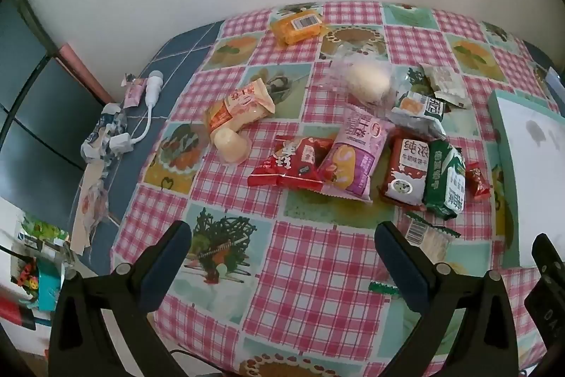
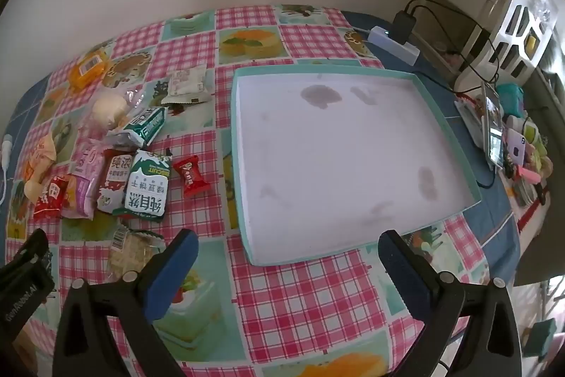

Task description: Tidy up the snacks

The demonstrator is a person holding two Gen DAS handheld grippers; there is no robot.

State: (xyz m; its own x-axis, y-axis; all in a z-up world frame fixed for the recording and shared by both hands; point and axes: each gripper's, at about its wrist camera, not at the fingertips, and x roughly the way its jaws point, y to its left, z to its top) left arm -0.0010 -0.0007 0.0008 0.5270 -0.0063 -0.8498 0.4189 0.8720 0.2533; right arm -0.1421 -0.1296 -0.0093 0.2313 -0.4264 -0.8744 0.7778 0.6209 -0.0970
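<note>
Several snack packets lie scattered on the checked tablecloth: an orange pack (image 1: 296,25), a round bun in clear wrap (image 1: 367,82), a purple bag (image 1: 356,152), a red bag (image 1: 289,165), a green biscuit pack (image 2: 146,188) and a small red candy (image 2: 190,175). A shallow teal-rimmed box (image 2: 443,115) with a white, stained floor sits to their right with nothing in it. My left gripper (image 1: 282,239) hangs open above the cloth in front of the packets. My right gripper (image 2: 287,249) is open above the box's near edge. Neither holds anything.
A white power strip (image 2: 393,43) with a black plug and cables lies behind the box. A phone (image 2: 492,126) and small clutter stand at the right table edge. A white charger (image 1: 153,87) and crumpled wrappers (image 1: 104,136) lie on the blue cloth at left.
</note>
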